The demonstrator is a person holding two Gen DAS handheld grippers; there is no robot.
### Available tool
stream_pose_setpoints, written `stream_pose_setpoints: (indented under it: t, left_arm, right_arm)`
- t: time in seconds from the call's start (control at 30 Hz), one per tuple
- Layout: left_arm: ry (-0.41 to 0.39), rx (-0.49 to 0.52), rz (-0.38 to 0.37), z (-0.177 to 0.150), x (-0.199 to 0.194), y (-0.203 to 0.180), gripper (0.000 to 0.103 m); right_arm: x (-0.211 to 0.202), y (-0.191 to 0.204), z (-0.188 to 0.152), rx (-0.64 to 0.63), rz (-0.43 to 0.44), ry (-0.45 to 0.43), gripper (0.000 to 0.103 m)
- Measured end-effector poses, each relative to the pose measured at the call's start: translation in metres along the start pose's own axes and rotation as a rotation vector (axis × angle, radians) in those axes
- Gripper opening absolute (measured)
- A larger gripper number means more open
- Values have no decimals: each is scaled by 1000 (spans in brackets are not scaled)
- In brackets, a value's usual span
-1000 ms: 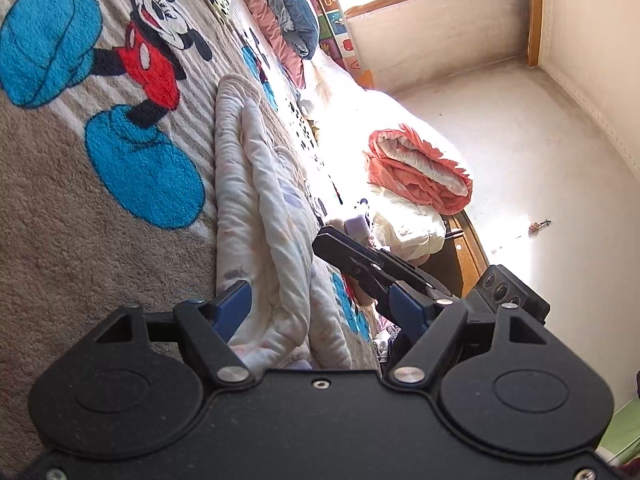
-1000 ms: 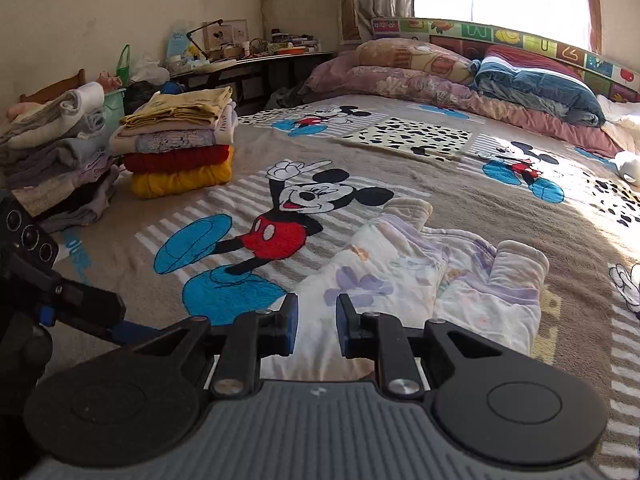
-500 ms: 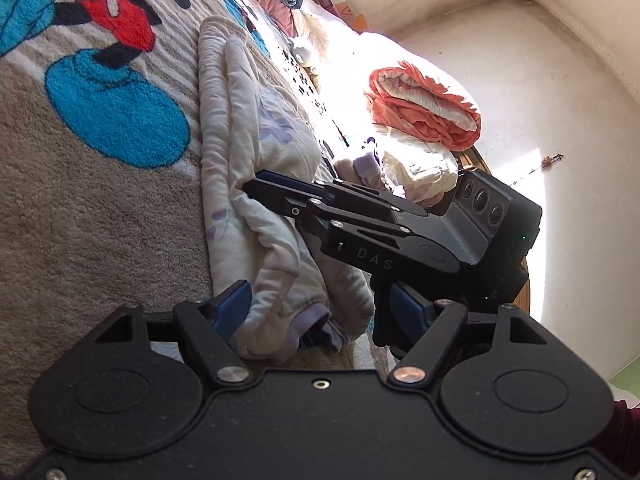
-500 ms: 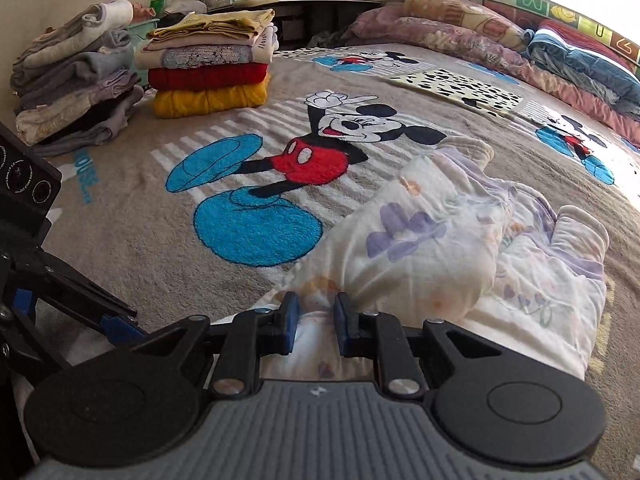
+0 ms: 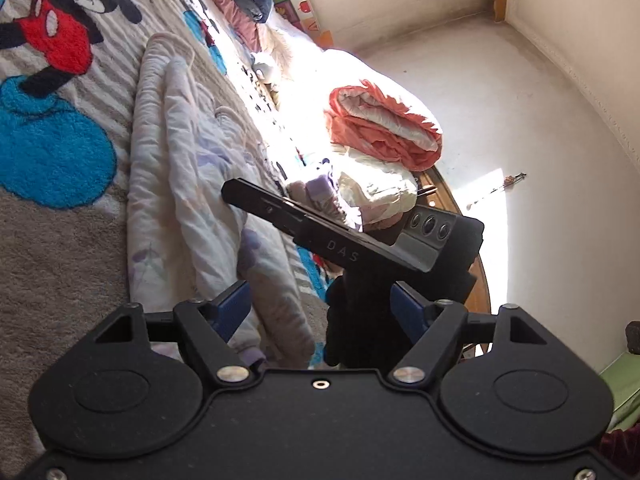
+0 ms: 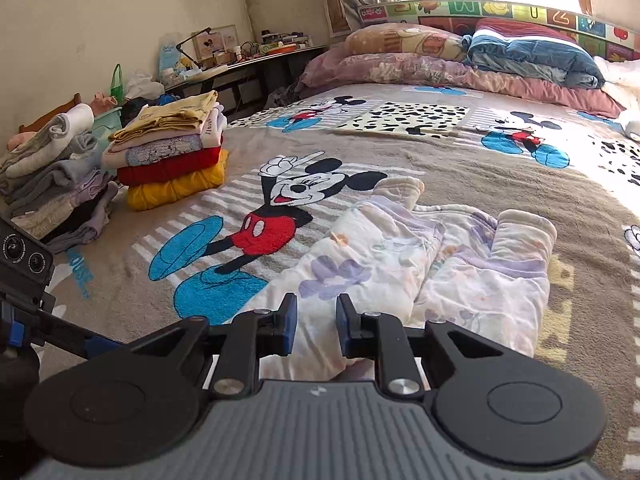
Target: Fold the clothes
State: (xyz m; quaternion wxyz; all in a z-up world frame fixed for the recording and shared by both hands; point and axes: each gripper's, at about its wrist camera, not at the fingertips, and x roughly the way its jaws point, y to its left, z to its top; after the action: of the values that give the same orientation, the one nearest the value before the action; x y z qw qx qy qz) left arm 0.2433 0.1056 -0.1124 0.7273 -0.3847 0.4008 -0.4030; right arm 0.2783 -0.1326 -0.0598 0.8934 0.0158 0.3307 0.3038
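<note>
- Bedspread [image 6: 400, 168] with cartoon-mouse print is seen covering the bed; folded stacks [image 6: 168, 160] are piled at its far left edge, so part of the task is judged already done.
- Pale floral garment [image 6: 400, 264] is laid lengthwise mid-bed, two padded legs or sleeves pointed away from the right wrist camera; its near hem is located just under both tools.
- Step in hand is judged to be the approach to the near hem, ahead of a lengthwise fold; nothing is lifted yet.
- Left gripper [image 5: 320, 312] is held wide apart, released, with the garment's edge under its left finger; nothing is pinched.
- Right gripper [image 6: 316, 320] is kept narrowly parted over the cloth, no fabric visibly clamped between the pads.
- Next move is judged to call for both tools to be lowered onto the hem corners and closed on them, then the hem carried toward the far end.
- Against the frames a second ago: the right tool is now seen crossing much closer in front of the left camera, and the garment is seen larger and nearer in the right view; both openings are unchanged.
</note>
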Motion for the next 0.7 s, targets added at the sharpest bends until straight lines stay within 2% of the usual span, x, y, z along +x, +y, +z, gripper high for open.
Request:
stream_pose_setpoints:
  t: [0.13,0.2,0.37,0.5,0.6,0.7]
  left_arm:
    - [24,23,31,-5,3,4,73]
    - [26,36,44,-5,3,5,68]
    - [9,62,12,-4,-9,1,67]
    - [-97,123,-50,-1,-28,-12,68]
    - [-164,114,-68,9,-32,-16,68]
    - [-197,86,-84,28,-27,-18,71]
  right_arm:
    - [14,-3,-7,6,1,33,22]
    - [18,-4,-9,6,0,50,22]
    - [21,-4,-7,8,-11,76,21]
    - [-6,-7,2,44,12,6,23]
    - [-23,-16,3,56,-11,-47,23]
    - [-24,-21,2,20,-39,-48,24]
